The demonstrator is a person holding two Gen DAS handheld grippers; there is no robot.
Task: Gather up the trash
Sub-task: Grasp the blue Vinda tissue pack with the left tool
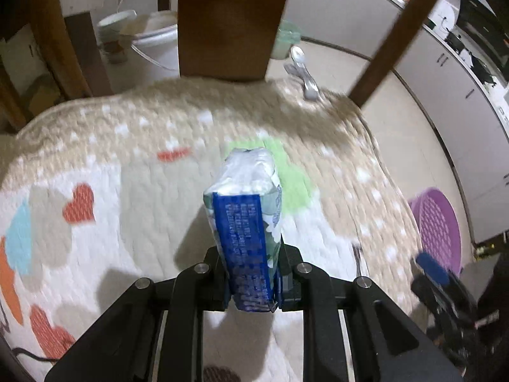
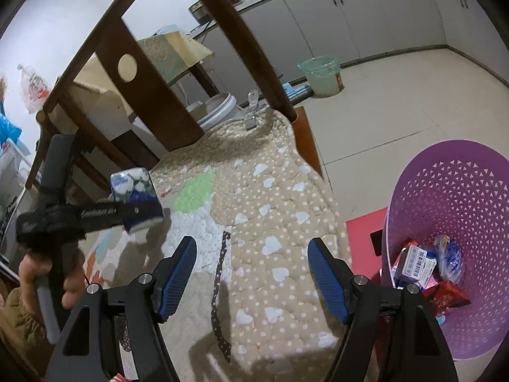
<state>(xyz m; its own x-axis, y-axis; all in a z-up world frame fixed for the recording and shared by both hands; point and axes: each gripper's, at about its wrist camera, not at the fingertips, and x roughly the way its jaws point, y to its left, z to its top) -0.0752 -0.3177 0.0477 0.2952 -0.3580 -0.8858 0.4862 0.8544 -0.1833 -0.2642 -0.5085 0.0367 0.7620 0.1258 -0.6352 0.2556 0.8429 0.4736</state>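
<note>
Left gripper clenched on tissue pack over the quilt, right gripper released. Purple basket partly filled; dotted strip left near quilt's front edge.

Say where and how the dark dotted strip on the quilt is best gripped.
Probably near the middle of the strip, coming from above with the open right gripper turned so its fingers close across the narrow width. The strip lies flat and long on the soft quilt, so an end-on or side approach offers little to pinch.

blue-and-white tissue pack, beige white-dotted quilt, purple perforated basket
</note>
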